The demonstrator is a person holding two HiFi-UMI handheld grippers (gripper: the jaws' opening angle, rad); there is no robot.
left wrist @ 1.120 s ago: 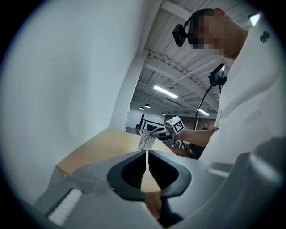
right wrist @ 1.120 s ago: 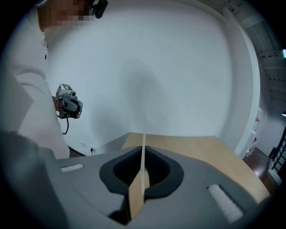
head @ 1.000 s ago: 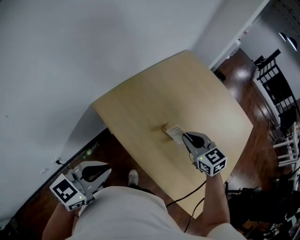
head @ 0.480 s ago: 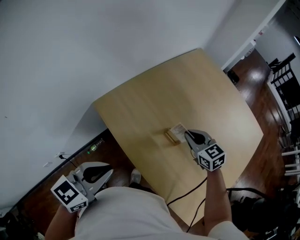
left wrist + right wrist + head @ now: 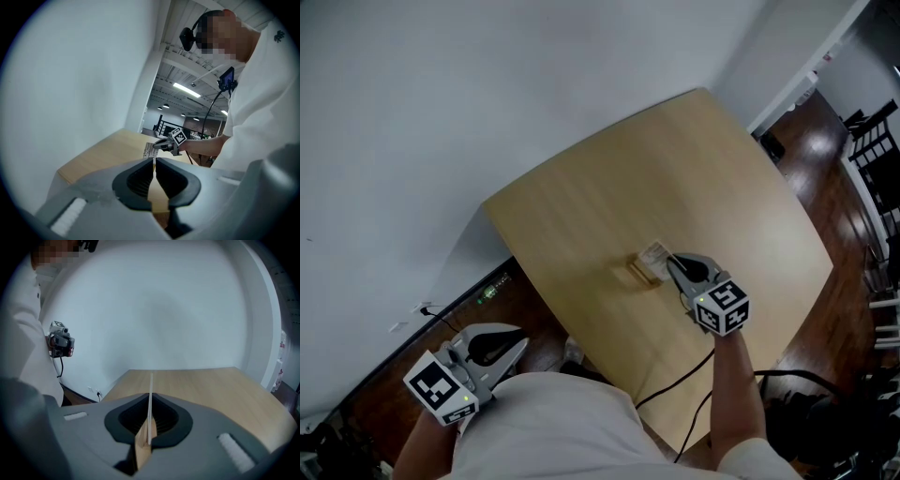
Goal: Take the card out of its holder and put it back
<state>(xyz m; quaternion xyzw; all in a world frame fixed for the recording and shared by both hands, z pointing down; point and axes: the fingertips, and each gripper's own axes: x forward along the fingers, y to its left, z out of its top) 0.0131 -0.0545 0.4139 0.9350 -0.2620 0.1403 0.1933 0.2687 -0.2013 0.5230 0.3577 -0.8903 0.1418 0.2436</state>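
Note:
On the light wood table (image 5: pixel 609 187) stands a small wooden card holder (image 5: pixel 636 273). My right gripper (image 5: pixel 672 263) is shut on the white card (image 5: pixel 653 253) just to the holder's right. The right gripper view shows the card (image 5: pixel 150 399) edge-on between the pads, its lower end meeting the holder (image 5: pixel 142 448); whether it sits in the slot I cannot tell. My left gripper (image 5: pixel 517 345) is shut and empty, off the table's near-left corner beside the person's body. The left gripper (image 5: pixel 154 161) looks across the table at the card (image 5: pixel 150 150) and the right gripper (image 5: pixel 159 145).
A white wall runs behind the table. Dark wood floor surrounds it, with a green-lit power strip (image 5: pixel 492 291) under the left edge, a black cable (image 5: pixel 675 386) off the near edge and black chairs (image 5: pixel 874 155) at the far right.
The right gripper has come down with the card, closer to the holder. The left gripper has shifted only a little, still off the table.

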